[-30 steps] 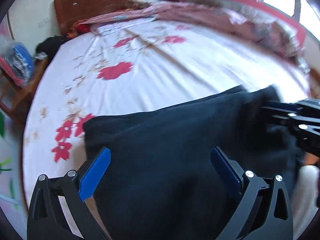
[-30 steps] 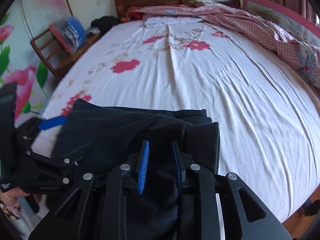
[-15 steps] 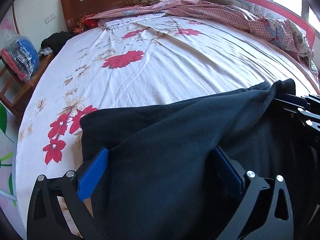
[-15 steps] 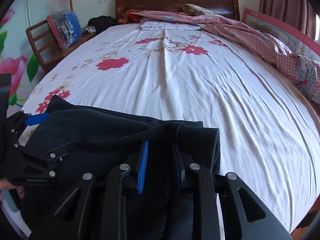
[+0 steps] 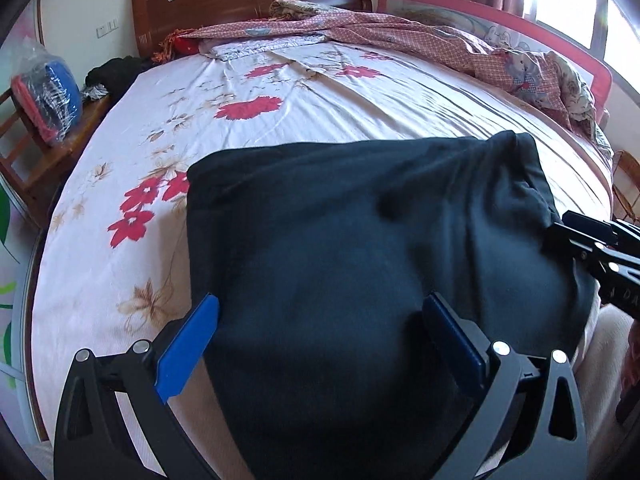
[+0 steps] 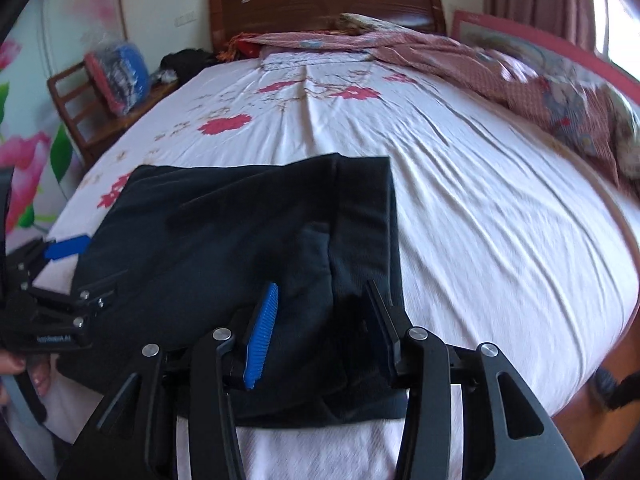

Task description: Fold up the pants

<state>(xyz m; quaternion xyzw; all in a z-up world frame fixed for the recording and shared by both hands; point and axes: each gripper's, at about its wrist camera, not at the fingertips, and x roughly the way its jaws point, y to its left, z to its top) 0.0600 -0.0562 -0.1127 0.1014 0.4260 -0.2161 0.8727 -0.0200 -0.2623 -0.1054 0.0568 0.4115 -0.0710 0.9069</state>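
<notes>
white floral-print bed sheet (image 6: 460, 184) fills both views. folded black fabric pants (image 6: 224, 240) lie flat at the bed's near edge. my left gripper (image 5: 320, 336) hovers over them, jaws spread wide. my right gripper (image 6: 324, 324): jaws opening, pants' right edge between them, pads not pressing.

The pants (image 6: 240, 248) lie on the bed (image 6: 480, 200), under and in front of both grippers. The left gripper (image 5: 320, 316) sits over the pants' left part, the right gripper (image 6: 320, 308) over their right part. Far ahead of the grippers is the headboard (image 6: 320, 4). A blanket (image 6: 500, 72) lies ahead to the right, a chair (image 6: 92, 108) ahead to the left.
</notes>
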